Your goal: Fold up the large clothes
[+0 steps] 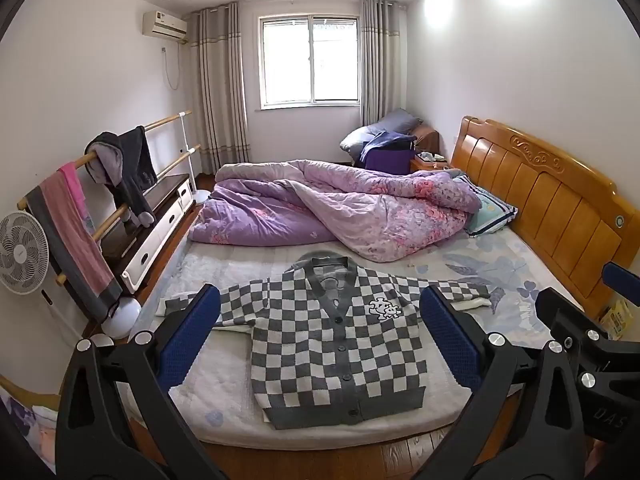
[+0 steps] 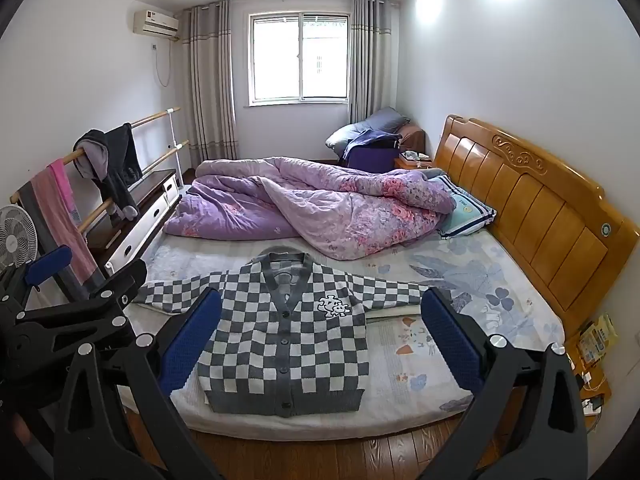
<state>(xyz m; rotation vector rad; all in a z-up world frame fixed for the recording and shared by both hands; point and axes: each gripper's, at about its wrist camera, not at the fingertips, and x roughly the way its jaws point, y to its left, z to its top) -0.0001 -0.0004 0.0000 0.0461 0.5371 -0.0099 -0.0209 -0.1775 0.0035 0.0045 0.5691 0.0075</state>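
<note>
Left wrist: cardigan (image 1: 336, 344) flat, bed (image 1: 520, 280).

Our left gripper (image 1: 320, 336) and right gripper (image 2: 321, 336) share black angular frames, silver round screws and textured blue finger pads (image 1: 450, 338).

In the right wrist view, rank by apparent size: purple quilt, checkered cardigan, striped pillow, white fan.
1. purple quilt
2. checkered cardigan, though nearer the camera
3. striped pillow and white fan: alike, both partly hidden, so unranked
</note>
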